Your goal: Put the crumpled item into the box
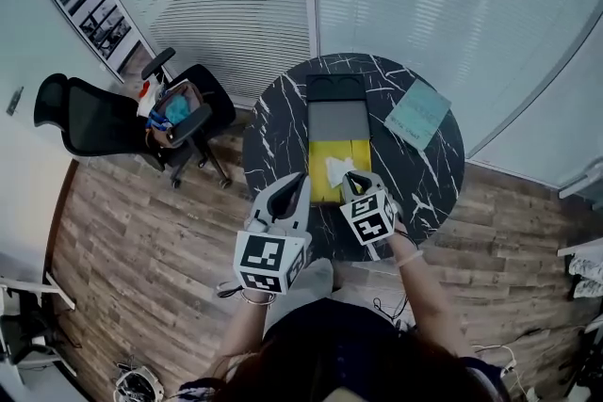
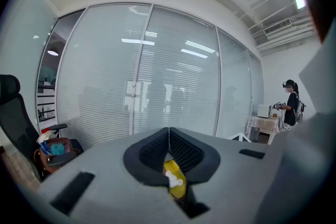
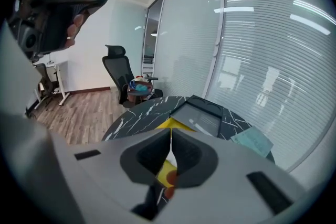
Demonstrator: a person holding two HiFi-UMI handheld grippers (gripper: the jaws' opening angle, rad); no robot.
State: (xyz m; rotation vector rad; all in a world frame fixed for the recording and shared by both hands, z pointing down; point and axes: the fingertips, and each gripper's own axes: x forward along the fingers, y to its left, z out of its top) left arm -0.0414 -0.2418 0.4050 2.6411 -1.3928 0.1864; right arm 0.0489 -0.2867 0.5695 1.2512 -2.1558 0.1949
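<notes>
Over the round marble table (image 1: 278,141), a person holds the left gripper (image 1: 295,187) and right gripper (image 1: 354,183) side by side, both sets of jaws pressed together on nothing. The white crumpled item (image 1: 336,170) lies on a yellow sheet (image 1: 320,188) just ahead of them, at the near end of the grey-and-black box (image 1: 337,120) (the grey tray looks to be the target). To do it well, one gripper should open wide before descending, straddle the wad's bulk — not a loose corner — pinch lightly, then carry it low and forward.
</notes>
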